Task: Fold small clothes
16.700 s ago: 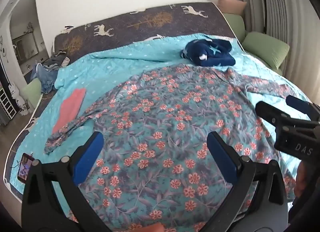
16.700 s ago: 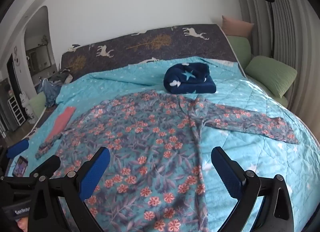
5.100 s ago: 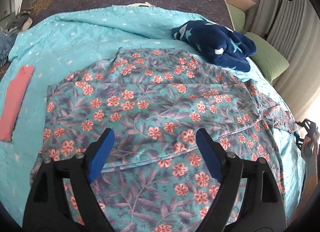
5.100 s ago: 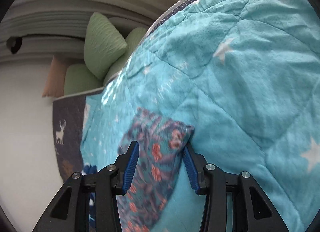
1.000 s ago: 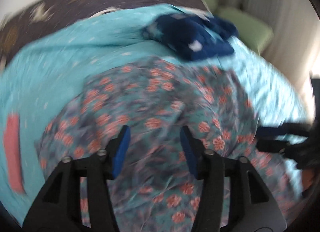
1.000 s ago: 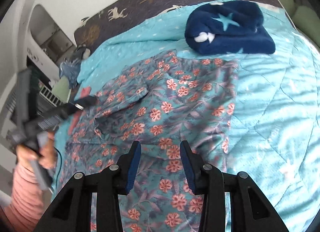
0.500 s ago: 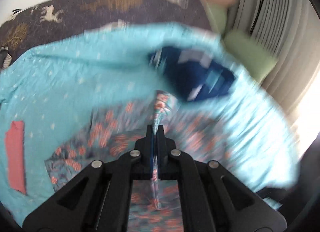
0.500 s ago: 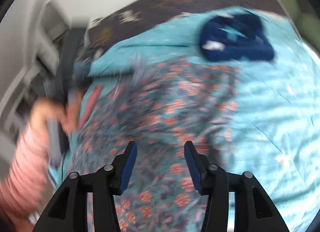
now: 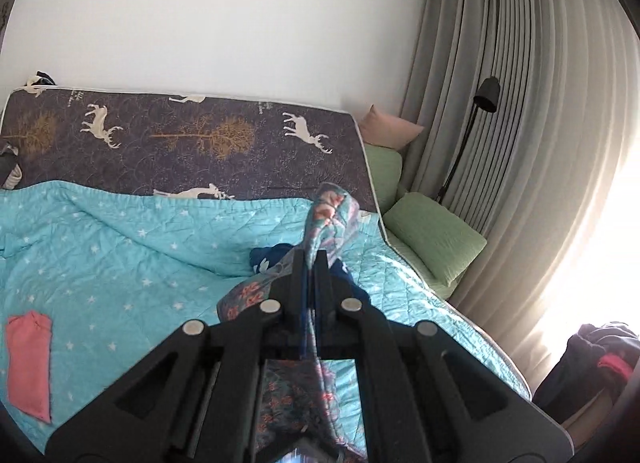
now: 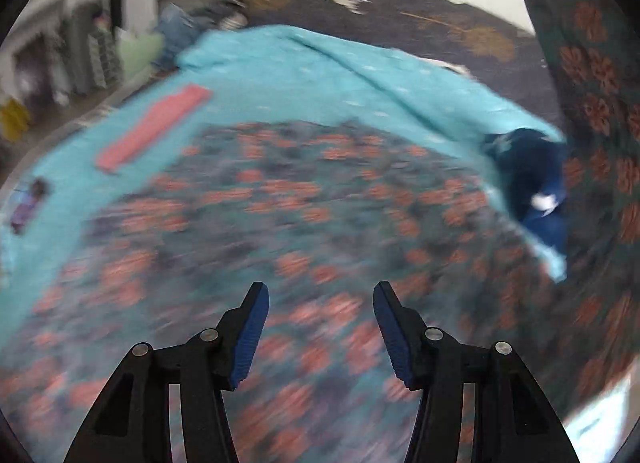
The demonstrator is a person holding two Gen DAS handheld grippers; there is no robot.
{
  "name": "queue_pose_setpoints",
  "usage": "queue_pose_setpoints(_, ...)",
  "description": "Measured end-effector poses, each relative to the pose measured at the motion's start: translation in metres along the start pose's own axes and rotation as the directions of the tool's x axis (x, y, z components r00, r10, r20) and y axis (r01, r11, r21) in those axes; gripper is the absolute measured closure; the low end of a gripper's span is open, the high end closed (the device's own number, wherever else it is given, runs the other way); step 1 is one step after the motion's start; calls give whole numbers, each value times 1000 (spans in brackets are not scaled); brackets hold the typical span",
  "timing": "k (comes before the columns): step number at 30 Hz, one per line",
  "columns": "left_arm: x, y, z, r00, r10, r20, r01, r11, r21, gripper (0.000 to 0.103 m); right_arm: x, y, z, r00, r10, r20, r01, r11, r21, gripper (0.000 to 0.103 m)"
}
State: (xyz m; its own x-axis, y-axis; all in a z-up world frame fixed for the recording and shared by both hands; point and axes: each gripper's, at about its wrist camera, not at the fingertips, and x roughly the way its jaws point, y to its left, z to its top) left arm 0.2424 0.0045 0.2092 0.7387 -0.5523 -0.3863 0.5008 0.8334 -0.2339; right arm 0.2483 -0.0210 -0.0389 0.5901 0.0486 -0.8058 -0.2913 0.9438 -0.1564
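A teal floral garment with coral flowers (image 10: 304,247) lies spread over the turquoise quilt (image 10: 320,75). My left gripper (image 9: 309,259) is shut on a fold of the floral garment (image 9: 332,219); the cloth sticks up past its fingertips and hangs down beneath them, lifted well above the bed. That raised cloth shows as a hanging sheet (image 10: 596,75) at the right edge of the right wrist view. My right gripper (image 10: 320,303) hovers open over the spread part, nothing between its blue pads. This view is blurred by motion.
A folded navy star blanket (image 10: 536,183) lies on the quilt near the headboard (image 9: 192,143). A folded coral cloth (image 9: 30,359) rests at the quilt's left, a phone (image 10: 28,203) near the bed's edge. Green pillows (image 9: 434,241), a floor lamp (image 9: 476,131) and curtains stand at the right.
My left gripper closed on the floral garment and rose high, pulling the cloth up off the bed. My right gripper swung sideways over the garment and its jaws widened a little.
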Motion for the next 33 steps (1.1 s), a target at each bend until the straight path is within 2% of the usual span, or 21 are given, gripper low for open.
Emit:
queue_pose_setpoints(2, 7, 8, -7, 1000, 14, -17, -14, 1000, -10, 100, 23, -26, -2, 992, -76, -96, 85, 993, 84, 49)
queue_pose_setpoints(3, 8, 11, -8, 1000, 19, -21, -19, 1000, -13, 100, 24, -45, -8, 986, -106, -125, 126, 978, 165, 49)
queue_pose_setpoints(4, 9, 13, -10, 999, 21, -26, -21, 1000, -16, 100, 20, -61, -15, 972, -184, -149, 214, 951, 221, 49)
queue_pose_setpoints(5, 11, 16, -12, 999, 17, -33, -17, 1000, -22, 100, 14, -73, -21, 939, -295, -177, 332, 913, 239, 48)
queue_pose_setpoints(6, 14, 17, -13, 999, 8, -44, -9, 999, -34, 100, 7, -80, -26, 911, -374, -176, 407, 884, 228, 46)
queue_pose_setpoints(7, 17, 17, -14, 999, -3, -54, 1, 999, -41, 100, 2, -84, -29, 903, -398, -161, 425, 881, 207, 46)
queue_pose_setpoints(9, 20, 12, -16, 998, -16, -60, 14, 999, -33, 99, -7, -88, -37, 916, -372, -150, 395, 903, 171, 46)
queue_pose_setpoints(11, 20, 5, -19, 998, -32, -60, 31, 999, -17, 99, -19, -95, -45, 964, -231, -129, 253, 948, 192, 46)
queue_pose_setpoints(13, 19, 0, -22, 997, -49, -54, 49, 999, 0, 99, -32, -106, -51, 993, -82, -82, 100, 965, 244, 46)
queue_pose_setpoints(15, 17, -4, -23, 997, -63, -44, 64, 998, 18, 99, -46, -121, -58, 998, 58, -23, -48, 947, 318, 45)
queue_pose_setpoints(16, 15, -6, -22, 997, -71, -34, 72, 997, 26, 99, -54, -130, -65, 989, 148, 4, -139, 918, 371, 40)
queue_pose_setpoints(18, 11, -9, -21, 995, -97, -16, 98, 995, 30, 99, -65, -138, -74, 964, 259, 59, -259, 870, 419, 37)
queue_pose_setpoints(20, 8, -12, -19, 992, -128, 2, 128, 991, 31, 99, -77, -138, -82, 899, 412, 147, -434, 798, 418, 37)
queue_pose_setpoints(22, 6, -17, -16, 988, -154, 11, 154, 988, 31, 99, -78, -122, -78, 864, 477, 161, -501, 787, 360, 37)
queue_pose_setpoints(25, 5, -25, -15, 986, -167, 15, 166, 985, 40, 99, -62, -95, -58, 890, 436, 129, -454, 836, 309, 37)
queue_pose_setpoints(27, 4, -26, -17, 988, -153, 12, 152, 987, 49, 99, -40, -84, -46, 897, 429, 105, -439, 845, 306, 37)
queue_pose_setpoints(29, 5, -23, -19, 990, -141, 8, 141, 989, 47, 99, -6, -84, -37, 939, 344, 13, -326, 879, 349, 37)
queue_pose_setpoints(30, 5, -20, -20, 991, -134, 5, 133, 990, 45, 99, 8, -89, -36, 960, 277, -38, -242, 891, 384, 40)
queue_pose_setpoints(31, 7, -17, -21, 992, -129, 5, 128, 991, 44, 99, 17, -98, -35, 985, 168, -46, -137, 908, 395, 47)
queue_pose_setpoints(32, 7, -13, -23, 992, -126, 6, 126, 991, 46, 99, 17, -98, -35, 995, 88, -38, -67, 920, 387, 50)
queue_pose_setpoints(33, 9, -10, -24, 992, -127, 6, 127, 991, 45, 99, 12, -104, -36, 996, -86, -27, 90, 927, 364, 51)
